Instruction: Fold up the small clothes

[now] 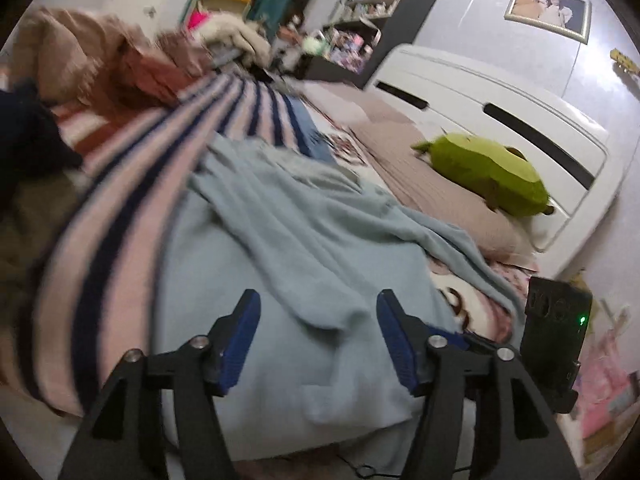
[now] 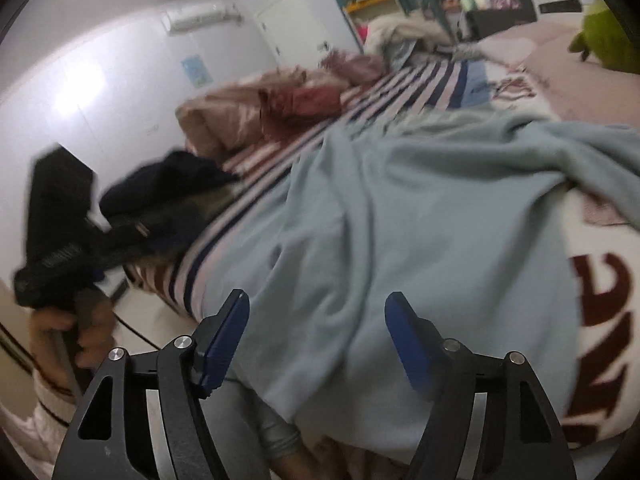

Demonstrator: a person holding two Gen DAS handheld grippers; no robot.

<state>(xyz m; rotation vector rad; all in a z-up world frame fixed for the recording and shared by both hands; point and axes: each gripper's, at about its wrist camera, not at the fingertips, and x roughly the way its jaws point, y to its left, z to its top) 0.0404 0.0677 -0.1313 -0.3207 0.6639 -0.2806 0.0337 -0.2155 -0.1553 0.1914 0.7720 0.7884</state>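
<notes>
The pale blue garment (image 1: 304, 240) lay spread on the bed (image 2: 592, 280) for folding — left gripper (image 1: 318, 336) and right gripper (image 2: 316, 336) hovered over its near hem, jaws wide open, holding nothing

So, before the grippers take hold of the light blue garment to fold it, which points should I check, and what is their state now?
1. Left gripper open: ok.
2. Right gripper open: ok.
3. Both grippers empty: ok.
4. Light blue garment lying flat: not ok, it is wrinkled and bunched at the far side.
5. Garment apart from other clothes: not ok, it lies partly on the striped cloth.
6. Near hem of the garment in sight: cannot tell, the fingers hide it.
</notes>
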